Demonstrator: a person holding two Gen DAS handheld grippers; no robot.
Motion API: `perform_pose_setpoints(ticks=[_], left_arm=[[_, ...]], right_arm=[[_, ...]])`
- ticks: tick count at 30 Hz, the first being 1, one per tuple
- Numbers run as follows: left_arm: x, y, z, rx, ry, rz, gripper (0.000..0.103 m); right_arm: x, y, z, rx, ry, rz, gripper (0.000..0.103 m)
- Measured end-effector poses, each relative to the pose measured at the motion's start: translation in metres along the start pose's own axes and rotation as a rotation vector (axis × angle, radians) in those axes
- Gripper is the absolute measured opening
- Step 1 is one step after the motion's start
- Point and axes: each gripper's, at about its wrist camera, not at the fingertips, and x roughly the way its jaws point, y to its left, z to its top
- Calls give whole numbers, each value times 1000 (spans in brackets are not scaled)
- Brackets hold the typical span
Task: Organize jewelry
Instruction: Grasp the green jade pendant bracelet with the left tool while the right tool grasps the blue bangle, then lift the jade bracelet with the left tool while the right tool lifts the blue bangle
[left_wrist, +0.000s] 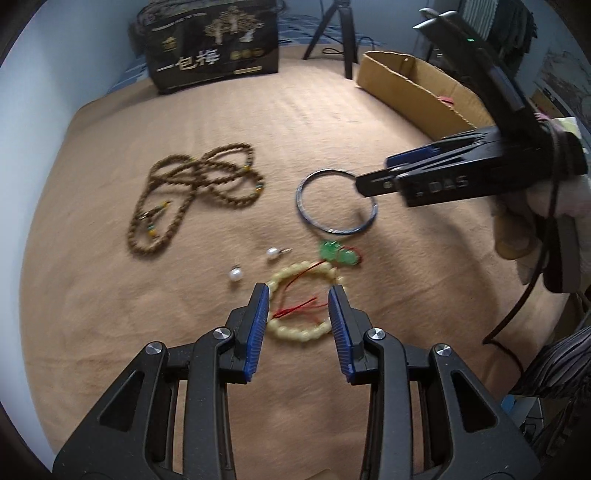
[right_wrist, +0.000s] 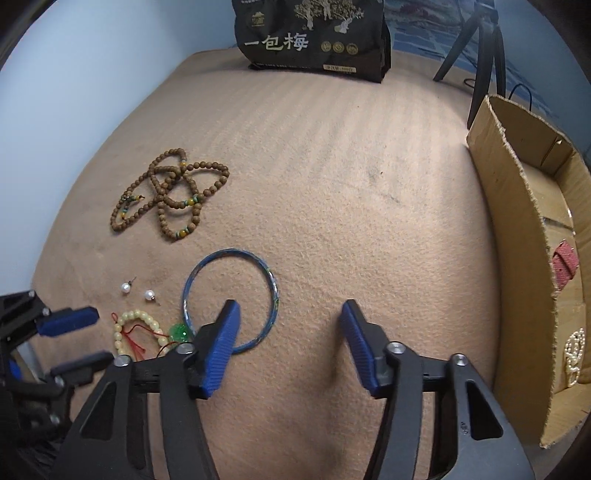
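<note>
Left gripper (left_wrist: 298, 291) is open, empty, jaws straddling the cream bead bracelet (left_wrist: 301, 301) on the tan cloth (left_wrist: 332, 122). Right gripper (right_wrist: 290, 314) is also spread wide and empty, one finger over the blue bangle (right_wrist: 231, 299), nothing pinched. Landmark is the bangle: green charm (left_wrist: 338, 254) just nearer than it, two pearl earrings (left_wrist: 271, 253) near-left of it, brown bead necklace (left_wrist: 195, 195) left of it, loosely tangled. Cardboard box (right_wrist: 517, 236) sits far right of the bangle, already holding a red strap (right_wrist: 565, 266) and a pearly piece (right_wrist: 574, 354). Judged: partly done, five items left on the cloth.
</note>
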Motion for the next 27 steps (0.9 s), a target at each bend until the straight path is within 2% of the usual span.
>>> perform_pose_setpoints(ticks=[5,11,18,27], left_arm=[[8,-5,10,-1,4,-15,34],[21,-13,15,23,23,-31,34],[34,-21,21,54,31,-27,34],[49,-28,25,101,28,-31,34]], right_arm=[[8,0,4,-1,1,-3,49],[13,3,8,-37,3,-50,34],[12,-6,8,-26,5,-54,14],[9,-15,3,-15,7,-42,10]])
